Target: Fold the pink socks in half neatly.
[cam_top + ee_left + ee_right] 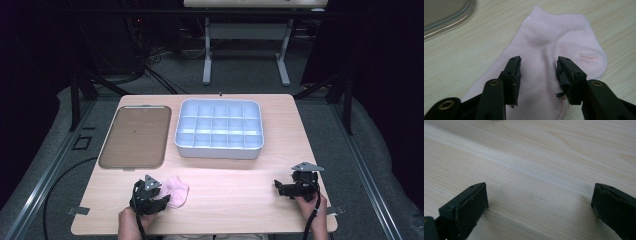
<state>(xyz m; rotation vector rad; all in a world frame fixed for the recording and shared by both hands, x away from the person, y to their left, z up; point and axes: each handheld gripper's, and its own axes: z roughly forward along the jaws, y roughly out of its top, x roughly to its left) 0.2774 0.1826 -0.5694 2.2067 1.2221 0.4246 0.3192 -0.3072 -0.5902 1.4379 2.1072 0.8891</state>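
While your left gripper (538, 68) hangs low over the pink sock (549, 50), its two black jaws stand partway apart with the middle of the sock lying between them; the pads sit on or just above the cloth, but no fold is pinched, so the grip is not made and the gripper counts as released. That sock lies flat on the wooden table (240, 200) near your edge, at the left, with its ribbed cuff pointing away from the gripper and its heel bulging to the right in the left gripper view. From the high view you see the sock (176, 192) just beside your left gripper (150, 196), touching its jaw end, and near the front edge of the brown tray (135, 136). Behind it, toward the middle of the table, stands the pale blue compartment box (219, 129), well apart from the sock. Your right gripper (295, 186) rests at the right side of the table, well apart from everything else. Its jaws (539, 202) stand wide open over bare wood, nothing between them.
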